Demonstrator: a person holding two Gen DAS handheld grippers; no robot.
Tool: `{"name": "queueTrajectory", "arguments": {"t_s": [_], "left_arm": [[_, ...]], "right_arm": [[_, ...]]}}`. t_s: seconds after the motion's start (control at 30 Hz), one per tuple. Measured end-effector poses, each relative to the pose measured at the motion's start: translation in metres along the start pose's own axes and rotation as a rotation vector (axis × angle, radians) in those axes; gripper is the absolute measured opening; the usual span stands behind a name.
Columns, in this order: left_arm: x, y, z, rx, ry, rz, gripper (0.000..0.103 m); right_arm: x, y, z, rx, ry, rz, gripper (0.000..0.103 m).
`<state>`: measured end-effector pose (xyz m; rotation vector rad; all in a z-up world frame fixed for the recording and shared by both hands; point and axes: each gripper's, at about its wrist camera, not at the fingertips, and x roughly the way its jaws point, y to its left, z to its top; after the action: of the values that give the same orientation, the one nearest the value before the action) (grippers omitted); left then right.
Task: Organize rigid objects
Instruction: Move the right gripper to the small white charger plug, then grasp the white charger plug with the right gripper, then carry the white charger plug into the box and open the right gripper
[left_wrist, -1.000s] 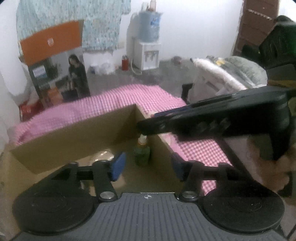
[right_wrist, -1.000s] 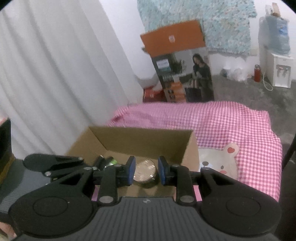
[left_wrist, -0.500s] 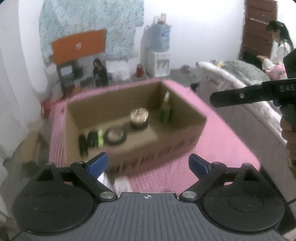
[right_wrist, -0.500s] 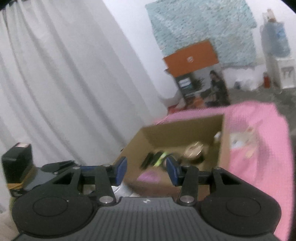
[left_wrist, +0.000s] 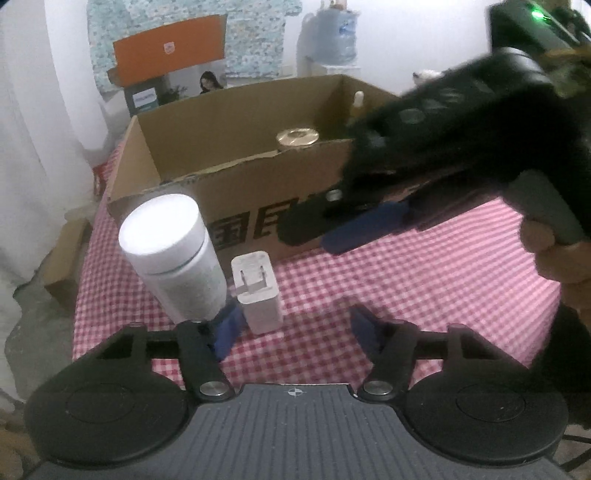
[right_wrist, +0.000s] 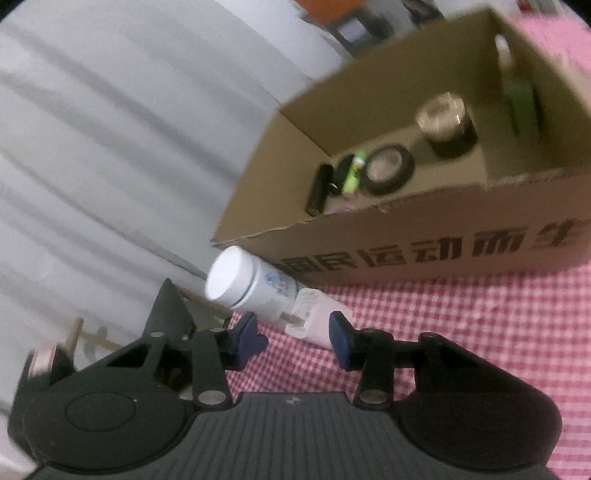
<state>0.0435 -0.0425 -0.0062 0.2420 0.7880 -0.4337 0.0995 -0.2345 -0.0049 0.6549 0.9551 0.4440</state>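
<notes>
Left gripper (left_wrist: 293, 328): jaws closing, nothing pressed between the pads; its left pad sits at the foot of the white bottle, its right pad over bare checked cloth (left_wrist: 406, 280). Right gripper (right_wrist: 293, 334): jaws also closing, still apart, with the base of the white charger between them in the right wrist view; contact cannot be told. White bottle (left_wrist: 173, 254) stands upright near the cloth's front-left corner, the white charger (left_wrist: 256, 291) just beside it on its right, prongs facing up; touching or not is unclear. Behind both, the cardboard box (left_wrist: 236, 181) stands open-topped on the cloth. Inside, left to right: a black cylinder (right_wrist: 319, 188), a green-and-black item (right_wrist: 352, 173), a black tape roll (right_wrist: 388, 168), a dark jar (right_wrist: 447, 125) with a shiny lid, and a green bottle (right_wrist: 521, 99) at the far-right corner. A hand (left_wrist: 561, 262) carries the right gripper at the right side.
</notes>
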Motion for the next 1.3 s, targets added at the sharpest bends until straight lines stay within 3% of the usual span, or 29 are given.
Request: {"name": "queueTrajectory", "arguments": {"t_s": [0.17, 0.33, 0.67, 1.0, 1.3], "left_arm": [[0.006, -0.001, -0.001, -0.001, -0.013, 0.062, 0.048], [0.013, 0.001, -0.001, -0.015, -0.012, 0.079, 0.044], [0.022, -0.003, 0.003, -0.007, -0.014, -0.01, 0.04], [0.039, -0.002, 0.015, -0.023, 0.027, 0.0, 0.034], [0.025, -0.004, 0.014, -0.042, 0.017, -0.021, 0.032]], "right_arm": [[0.028, -0.006, 0.004, 0.057, 0.051, -0.019, 0.042], [0.046, -0.009, 0.01, 0.07, 0.073, -0.023, 0.041], [0.048, -0.02, 0.012, 0.101, 0.074, -0.038, 0.039], [0.035, -0.029, 0.011, 0.133, 0.066, -0.054, 0.04], [0.033, -0.025, 0.006, 0.134, 0.059, -0.052, 0.039]]}}
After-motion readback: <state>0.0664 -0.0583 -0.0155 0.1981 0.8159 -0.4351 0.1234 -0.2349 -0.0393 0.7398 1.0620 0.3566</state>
